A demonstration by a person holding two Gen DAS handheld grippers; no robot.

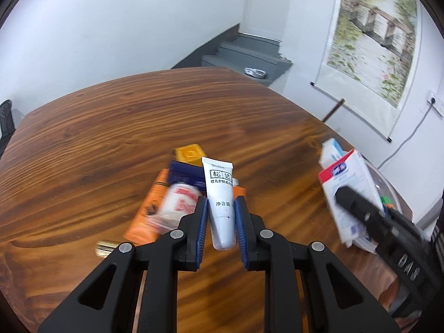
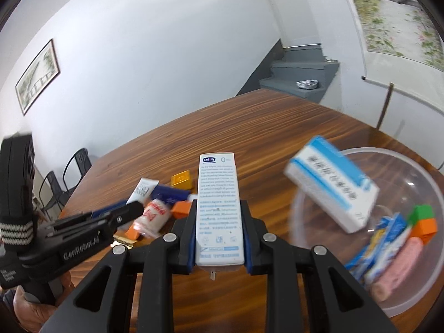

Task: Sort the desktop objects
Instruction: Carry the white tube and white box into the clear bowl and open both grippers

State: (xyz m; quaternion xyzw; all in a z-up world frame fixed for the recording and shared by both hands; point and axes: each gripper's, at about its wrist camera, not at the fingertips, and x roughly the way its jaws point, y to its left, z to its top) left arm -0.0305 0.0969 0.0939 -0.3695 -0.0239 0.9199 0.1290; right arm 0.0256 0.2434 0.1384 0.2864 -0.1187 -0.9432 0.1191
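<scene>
left fingers (image 1: pixel 221 216) clamp smooth white tube (image 1: pixel 220 205) | right fingers (image 2: pixel 219 222) clamp flat white carton (image 2: pixel 217 211)

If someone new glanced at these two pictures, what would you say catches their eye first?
Most striking is the blurred blue-and-white box above the clear plastic bowl at the right, touched by neither gripper. Next, each hand-held gripper is shut on something: the left hand-held gripper on a white tube, the right hand-held gripper on a tall white carton. Behind them, a small pile of items lies on the wooden table.
</scene>
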